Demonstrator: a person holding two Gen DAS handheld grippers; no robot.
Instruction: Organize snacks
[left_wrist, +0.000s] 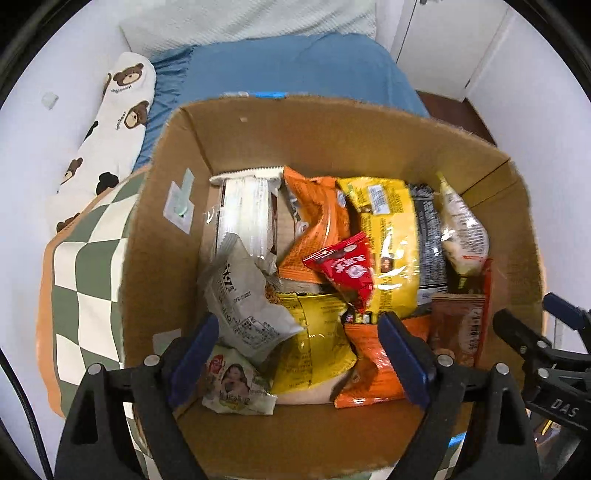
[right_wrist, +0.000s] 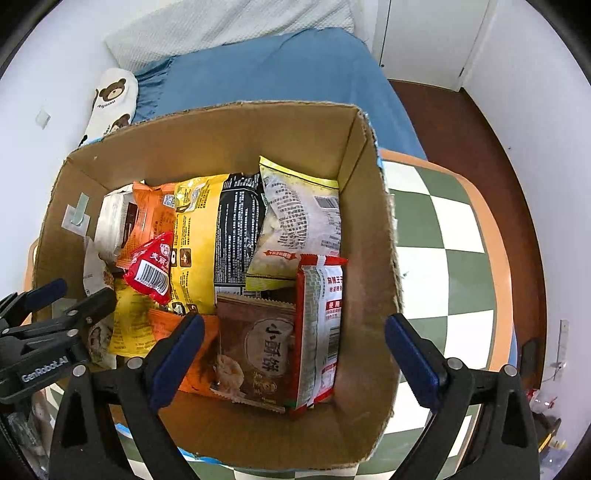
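- Cardboard is our landmark: an open brown box (left_wrist: 258, 140) stands on a green-and-white checked table (right_wrist: 454, 229), and all the snacks we see lie inside it.
- In the middle of the box we find a small red packet (left_wrist: 347, 269) lying on top of a large yellow bag (left_wrist: 391, 236).
- Toward the box's right wall stand a brown pouch (right_wrist: 255, 347) and, touching it, a red-edged packet (right_wrist: 321, 332); behind them leans a pale bag with a yellow top (right_wrist: 299, 218).
- Toward the box's left wall we see a white packet (left_wrist: 243, 302) and, farther back, an orange bag (left_wrist: 317, 218).
- Our left gripper (left_wrist: 299, 354) hovers over the box's near side, jaws released and empty.
- Our right gripper (right_wrist: 295, 354) hangs above the box's right part, jaws spread wide, one finger inside, the other outside the right wall, gripping nothing.
- Beyond the box lies a blue bedspread (right_wrist: 280, 74) with a bear-print pillow (left_wrist: 114, 122).
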